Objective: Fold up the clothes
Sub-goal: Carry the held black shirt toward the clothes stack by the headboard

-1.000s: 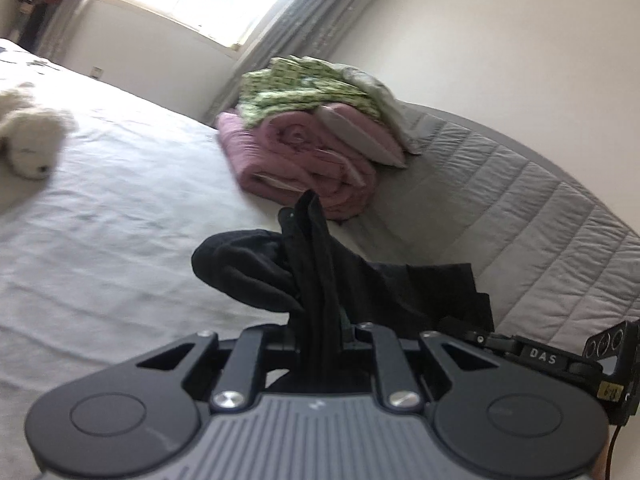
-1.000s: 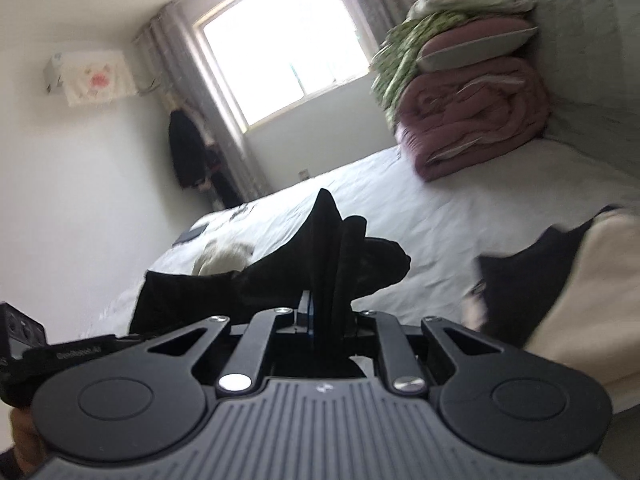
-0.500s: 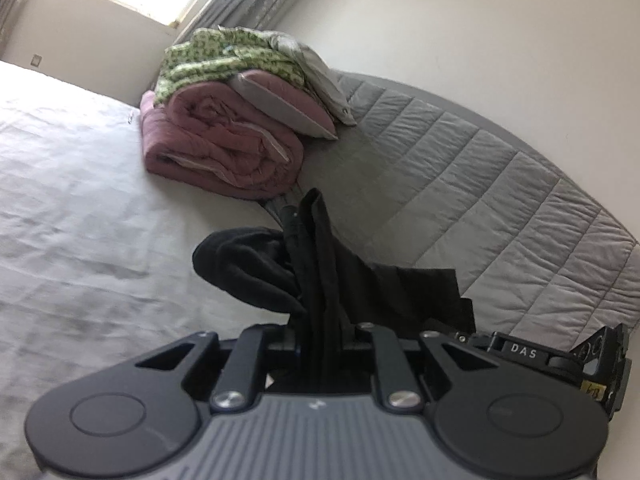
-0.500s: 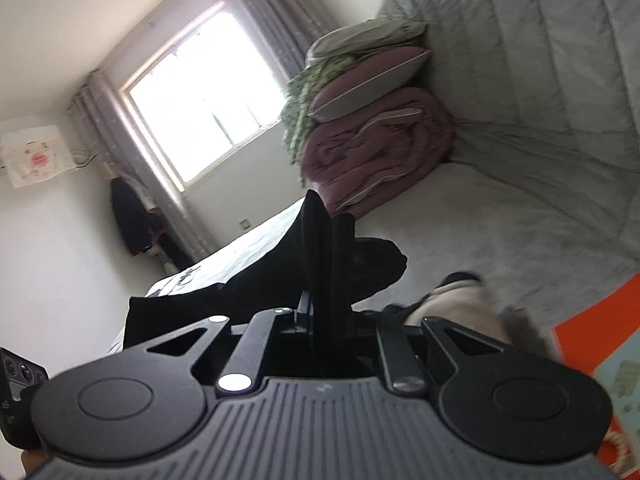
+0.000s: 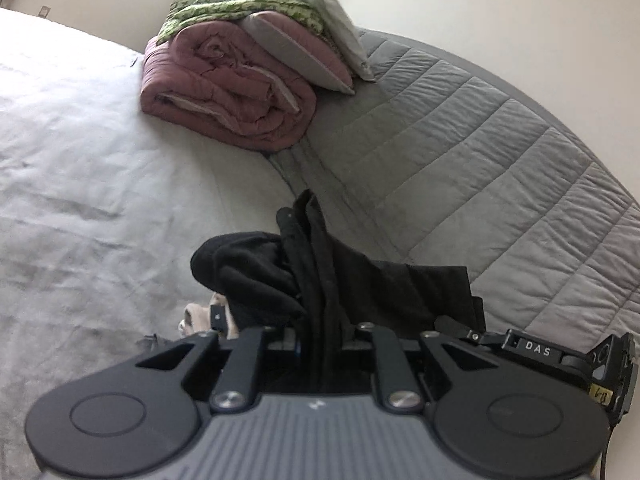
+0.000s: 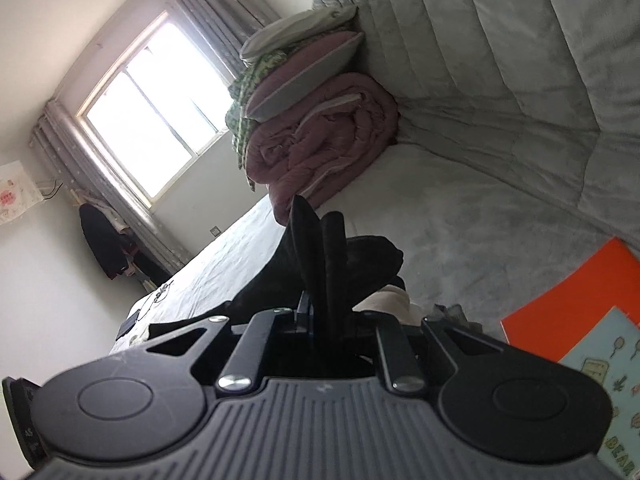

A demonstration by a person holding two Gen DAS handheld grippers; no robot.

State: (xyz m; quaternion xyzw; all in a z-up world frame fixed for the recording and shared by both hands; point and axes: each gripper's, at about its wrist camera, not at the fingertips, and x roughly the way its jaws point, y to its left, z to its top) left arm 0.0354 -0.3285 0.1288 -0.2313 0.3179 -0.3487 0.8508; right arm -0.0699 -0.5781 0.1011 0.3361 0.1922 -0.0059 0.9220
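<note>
Both grippers are pinching the black garment (image 5: 320,280) above the grey bed (image 5: 80,180).
Left gripper (image 5: 320,320) and right gripper (image 6: 324,280) are clamping it; bare sheet is lying leftward (folded quilts (image 5: 228,92) are crowding the headboard (image 5: 460,152)).

Black ribbed claw (image 5: 320,276); silver screws (image 5: 225,401)
</note>
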